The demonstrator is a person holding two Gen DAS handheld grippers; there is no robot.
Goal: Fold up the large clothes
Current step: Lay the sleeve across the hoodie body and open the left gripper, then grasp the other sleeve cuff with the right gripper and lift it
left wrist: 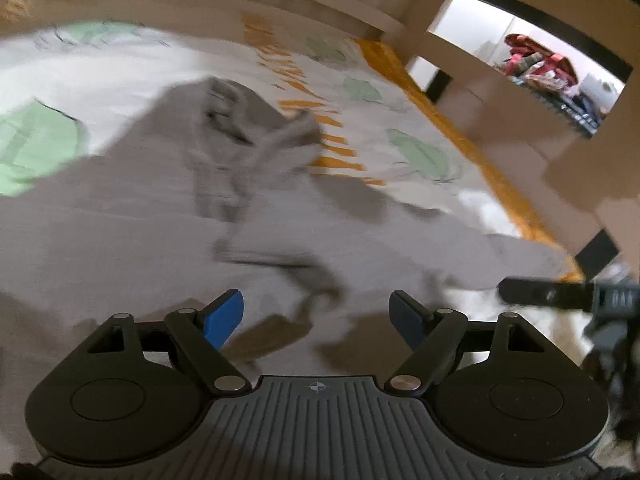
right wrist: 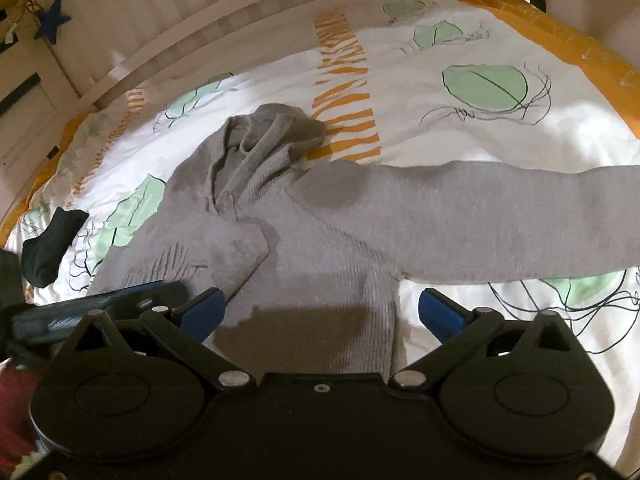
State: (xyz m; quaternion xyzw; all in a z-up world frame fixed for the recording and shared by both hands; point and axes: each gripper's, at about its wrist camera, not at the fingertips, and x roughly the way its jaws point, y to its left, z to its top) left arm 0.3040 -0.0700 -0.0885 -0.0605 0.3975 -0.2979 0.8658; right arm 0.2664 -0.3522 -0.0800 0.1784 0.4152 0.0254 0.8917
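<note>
On the bed, a grey knitted sweater [right wrist: 304, 216] lies spread over a white duvet [right wrist: 460, 128] printed with green leaves and orange stripes. One sleeve [right wrist: 500, 224] stretches flat to the right until the frame cuts it off; the hood (or collar, the bunching hides which) is rumpled at the far end. The right gripper [right wrist: 320, 312] hovers over the hem with jaws wide apart, holding nothing. The left gripper [left wrist: 316, 316] is likewise spread and empty above the sweater, though its view is badly smeared. A dark sock [right wrist: 50, 246] lies just left of the sweater
</note>
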